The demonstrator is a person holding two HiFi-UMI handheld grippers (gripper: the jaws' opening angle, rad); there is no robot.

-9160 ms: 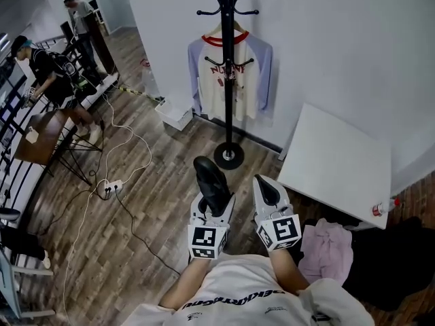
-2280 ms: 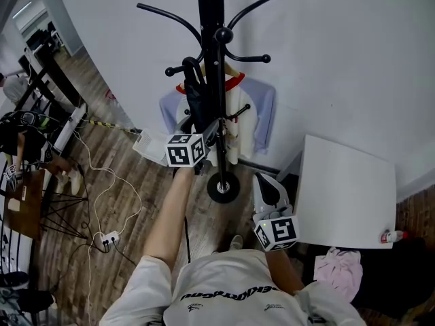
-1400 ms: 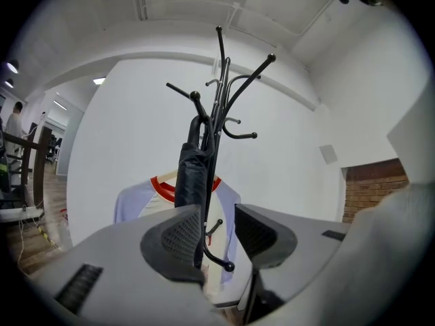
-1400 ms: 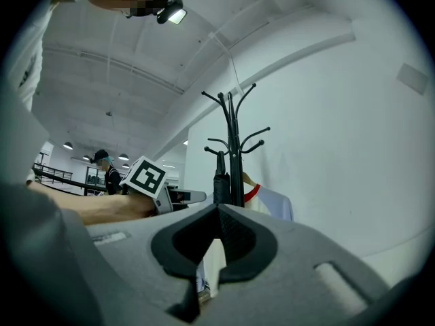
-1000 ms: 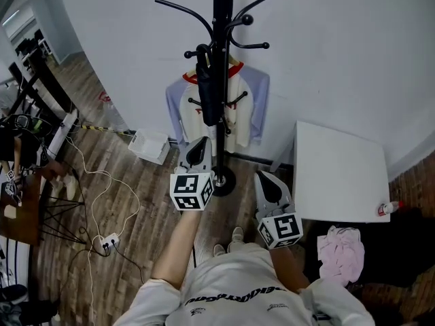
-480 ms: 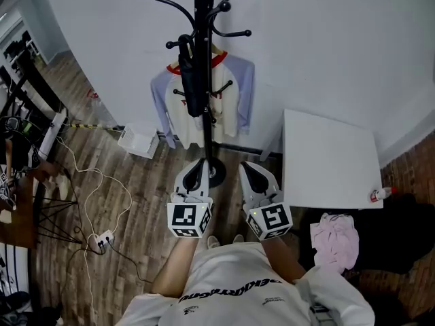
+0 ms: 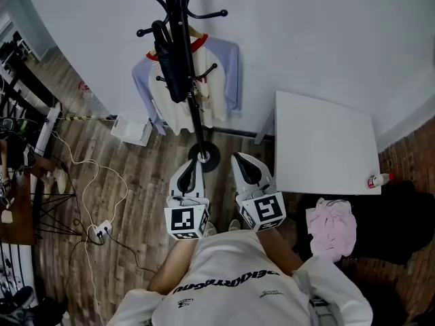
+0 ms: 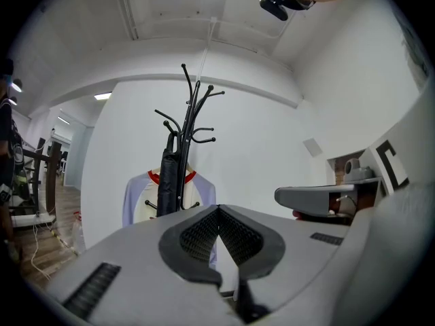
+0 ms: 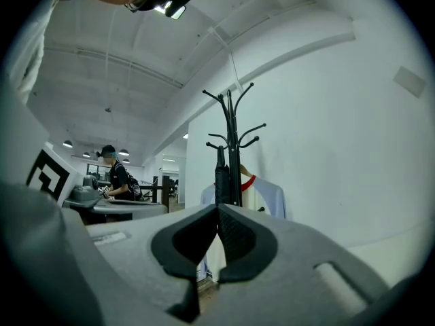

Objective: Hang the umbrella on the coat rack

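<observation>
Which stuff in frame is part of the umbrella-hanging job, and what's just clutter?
Job:
- umbrella, hanging on the coat rack
- left gripper and right gripper, both shut, empty

Lying about:
- shirt on the rack
- white table
- bottle
- pink cloth
- power strip
- white box

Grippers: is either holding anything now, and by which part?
Nothing is held: left gripper and right gripper are shut and empty; the umbrella hangs on the coat rack.
</observation>
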